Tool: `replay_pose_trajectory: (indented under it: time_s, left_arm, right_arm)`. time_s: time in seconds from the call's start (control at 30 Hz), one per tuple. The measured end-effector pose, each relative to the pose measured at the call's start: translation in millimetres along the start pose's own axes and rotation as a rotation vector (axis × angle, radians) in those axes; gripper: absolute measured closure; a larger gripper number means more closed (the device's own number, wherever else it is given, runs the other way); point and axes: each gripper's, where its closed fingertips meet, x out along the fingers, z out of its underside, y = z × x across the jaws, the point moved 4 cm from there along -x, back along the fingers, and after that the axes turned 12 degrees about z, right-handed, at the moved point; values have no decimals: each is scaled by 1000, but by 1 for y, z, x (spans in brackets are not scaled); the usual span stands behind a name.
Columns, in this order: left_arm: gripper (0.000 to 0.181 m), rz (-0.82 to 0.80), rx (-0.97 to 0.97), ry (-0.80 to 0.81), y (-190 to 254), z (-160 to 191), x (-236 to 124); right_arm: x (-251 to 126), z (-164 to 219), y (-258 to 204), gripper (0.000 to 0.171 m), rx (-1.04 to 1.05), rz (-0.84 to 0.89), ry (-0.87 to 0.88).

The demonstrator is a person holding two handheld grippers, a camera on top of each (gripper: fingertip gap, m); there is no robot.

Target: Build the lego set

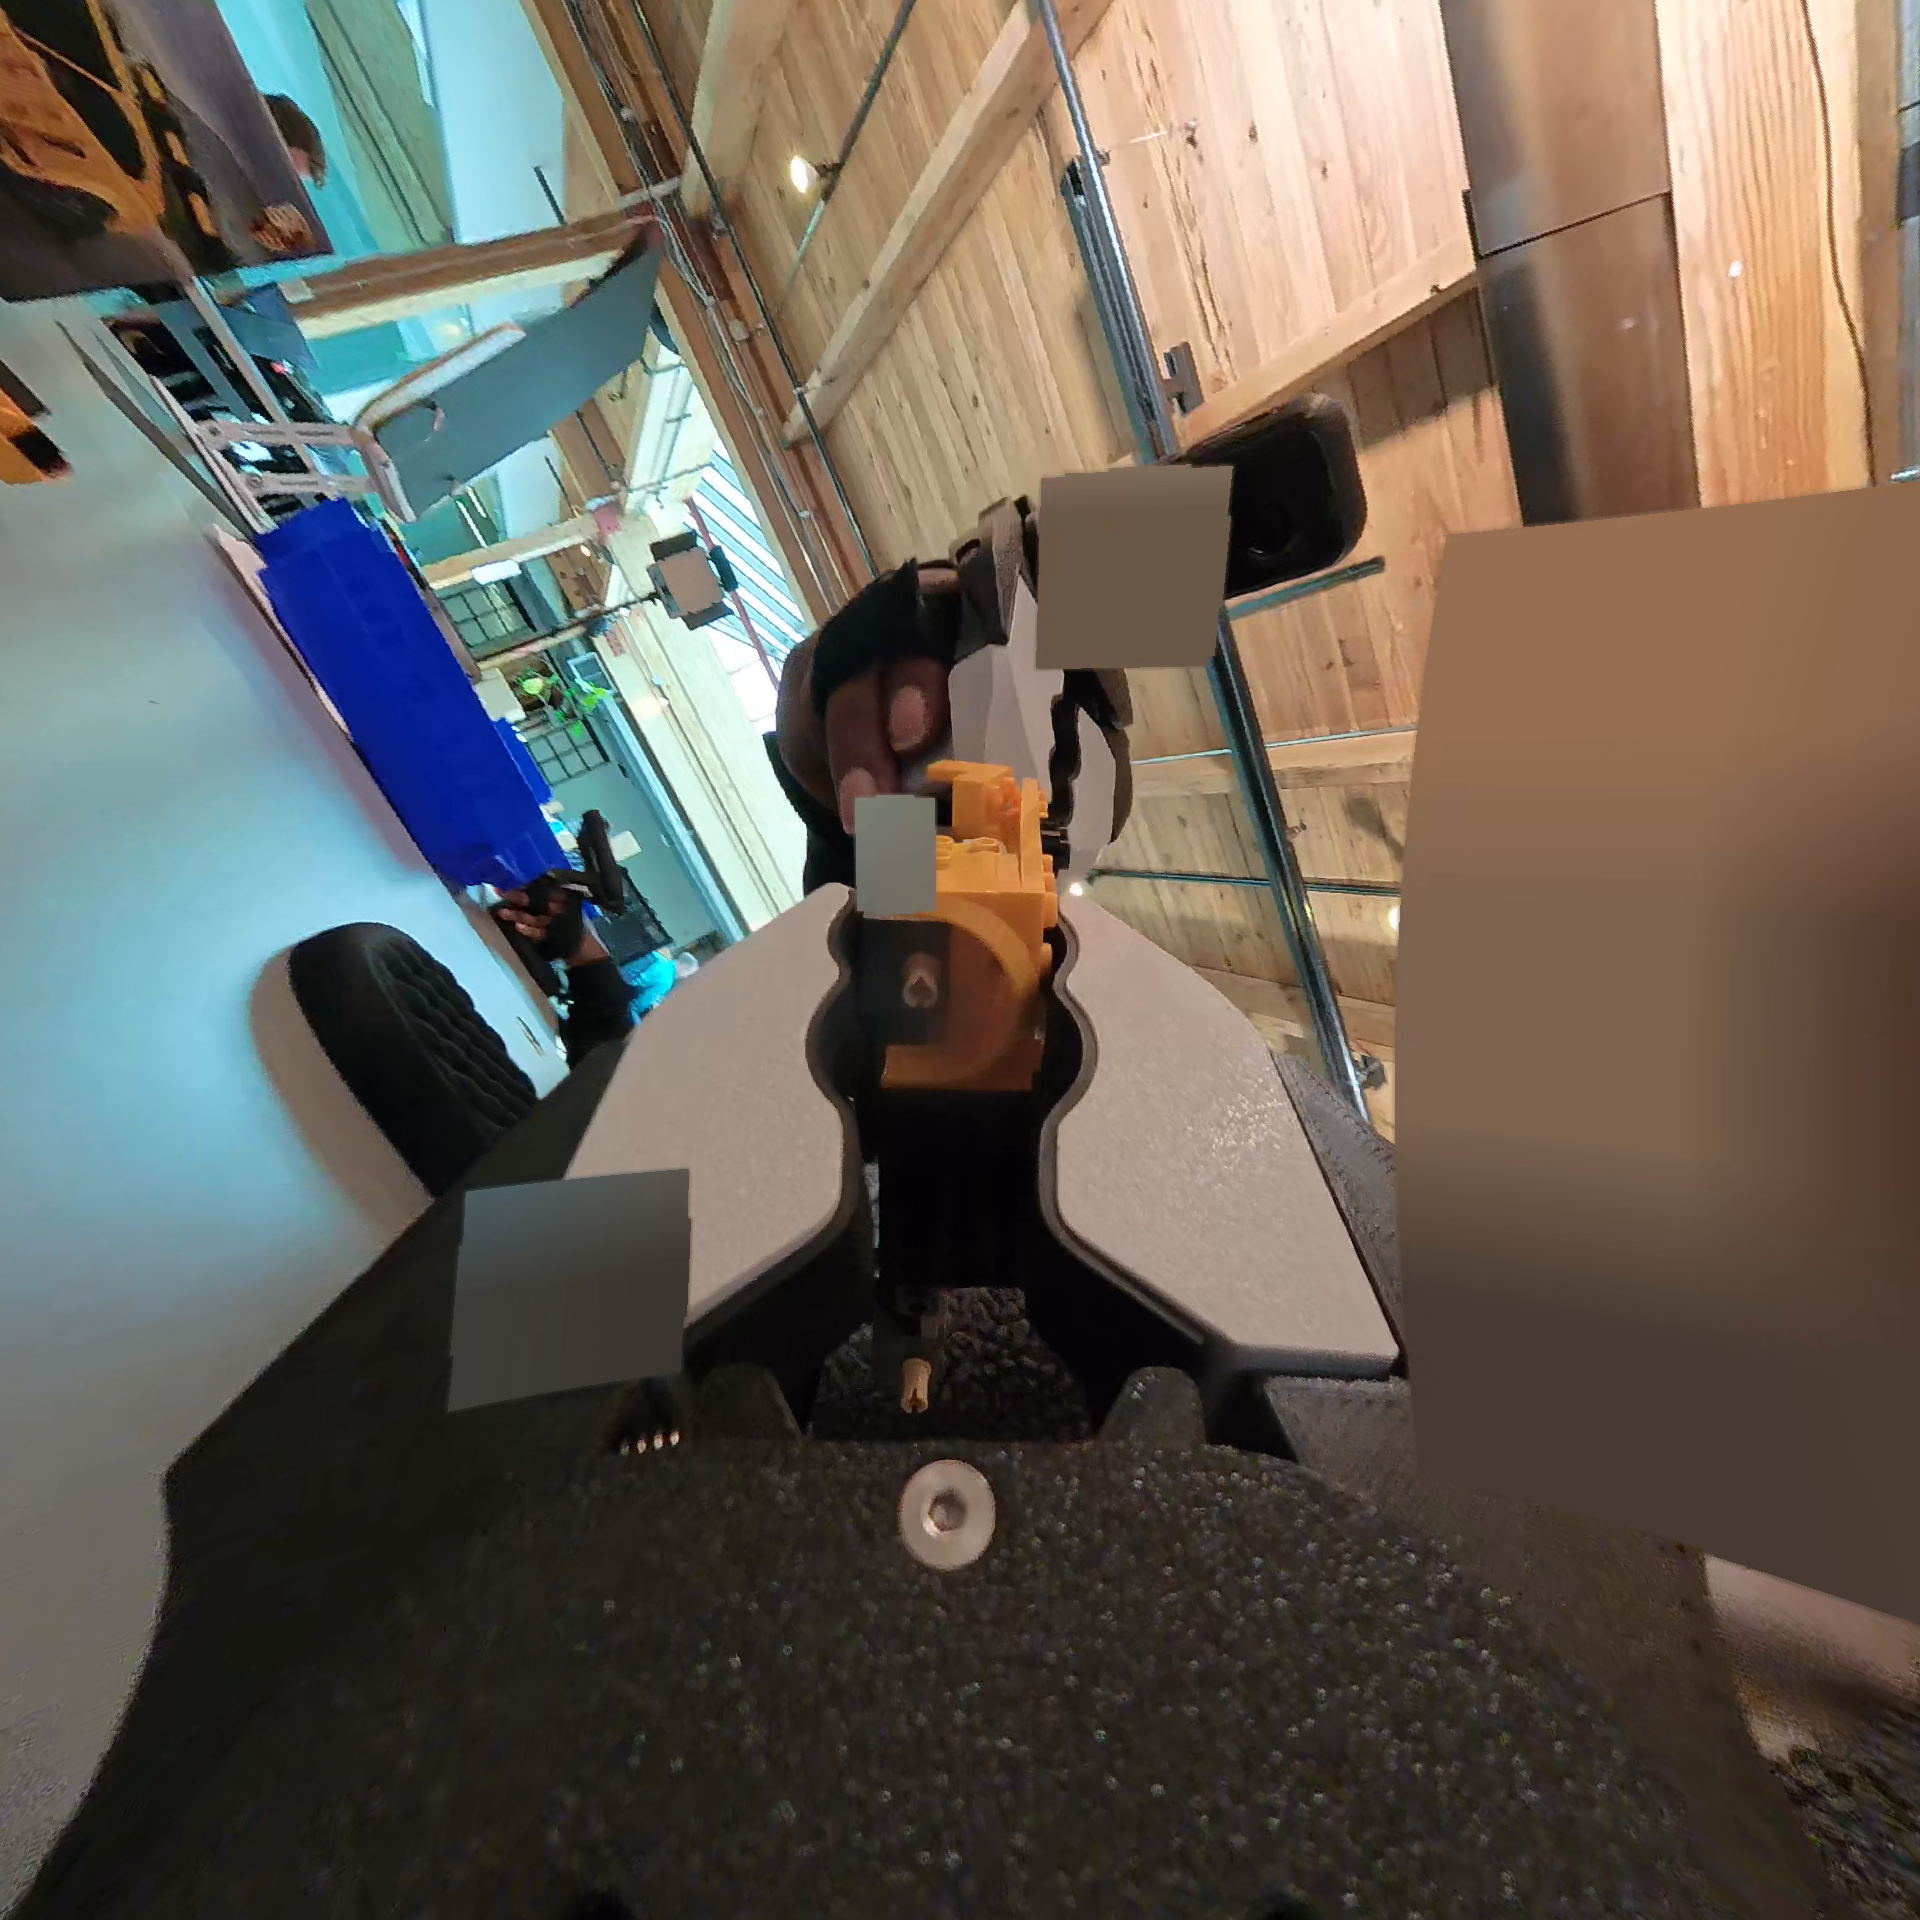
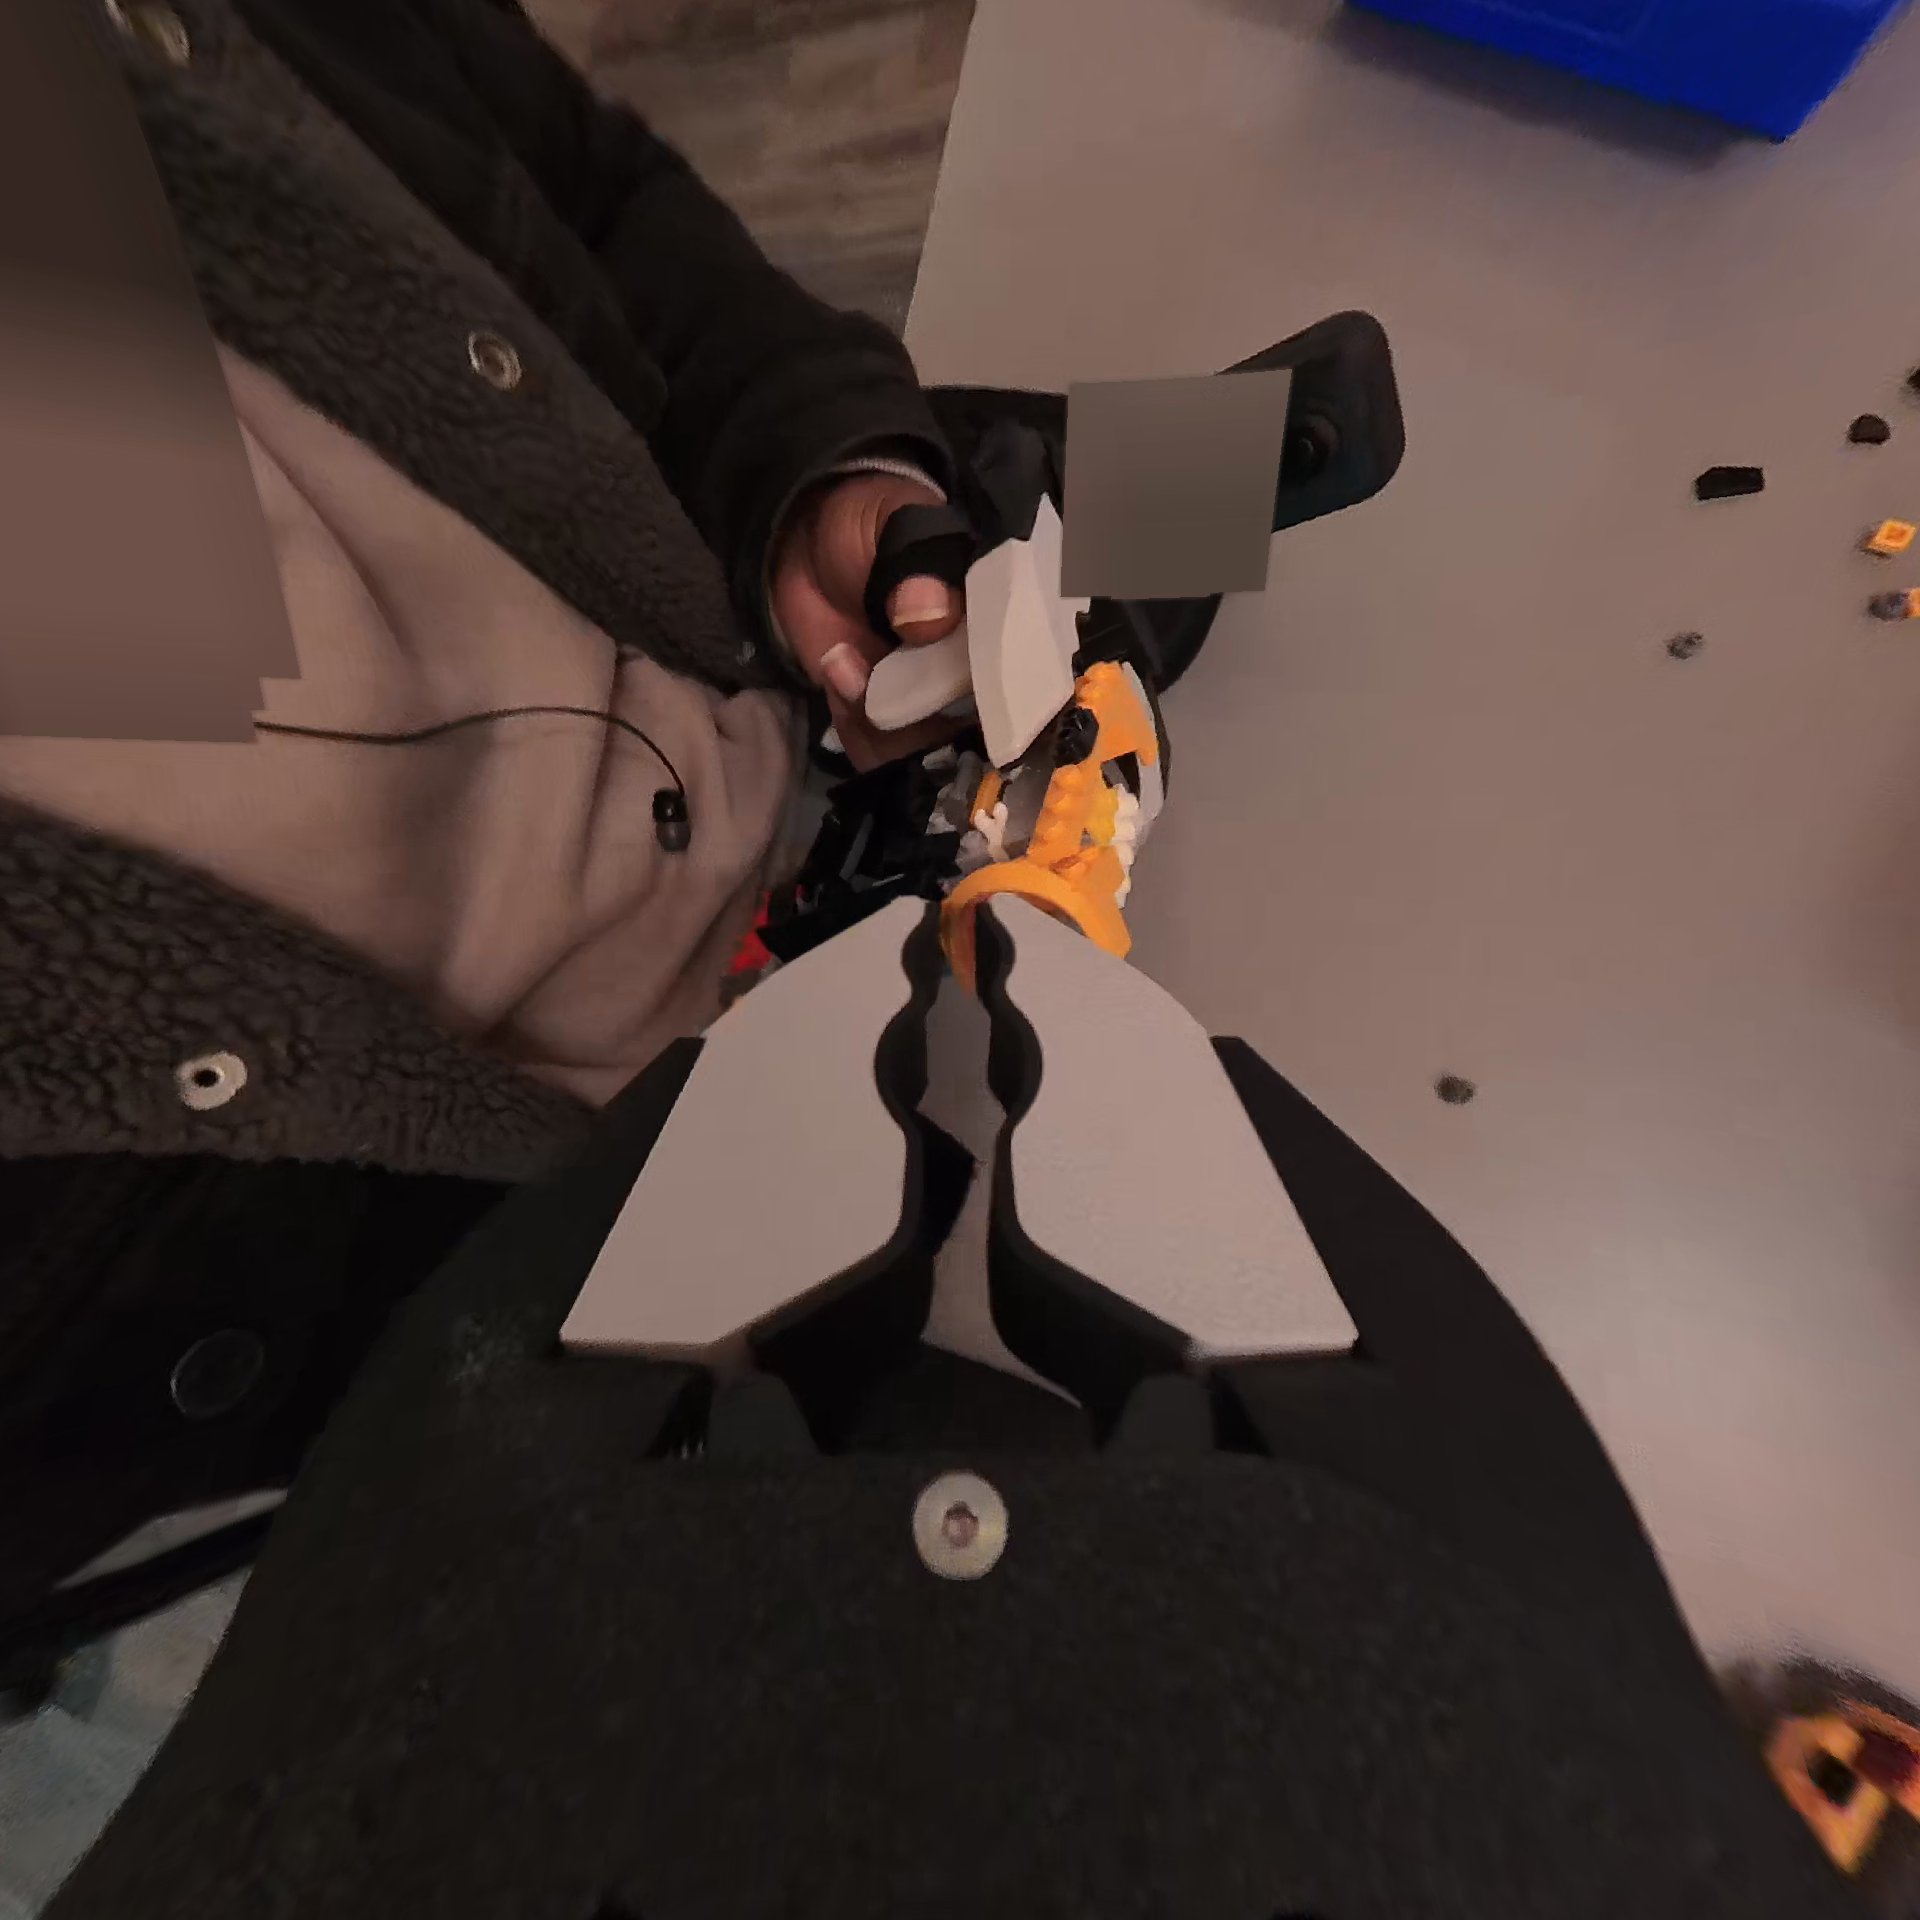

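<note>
A yellow and black lego model [image 1: 971, 987] is held up off the table between both grippers. My left gripper [image 1: 951, 935] is shut on the model's black and yellow body, with the model running back between the fingers. The right gripper shows beyond it in the left wrist view [image 1: 1049, 748], gripping the model's far end. In the right wrist view my right gripper [image 2: 961, 930] is shut on a curved yellow arch piece [image 2: 971, 899] of the model [image 2: 1081, 800]. The left gripper [image 2: 1023, 644] shows beyond, clamped on the model's other end.
A black lego tyre [image 1: 405, 1049] lies on the white table [image 1: 135, 831]. Blue bins [image 1: 405, 675] stand farther along it. Several small loose black and yellow pieces [image 2: 1730, 483] lie scattered on the table [image 2: 1455, 831]. A person's jacket [image 2: 364, 623] fills the left of the right wrist view. My left and right fingertips are right by each other.
</note>
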Motion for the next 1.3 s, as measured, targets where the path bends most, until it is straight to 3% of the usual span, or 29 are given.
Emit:
replay_pose_trajectory:
  time_s: [0.27,0.43,0.83,1.3]
  left_arm:
    - [150,-42,126,-40,5,-3,3]
    - [150,-28,83,-15,3,-4,2]
    - [150,-58,25,-21,-6,-4,0]
    - [150,-86,84,-18,-5,-5,-1]
  right_arm:
    - [2,8,-2,169,58,-147,220]
    - [5,12,4,169,92,-232,341]
    - [10,27,10,170,57,-281,258]
    - [12,23,8,168,33,-122,80]
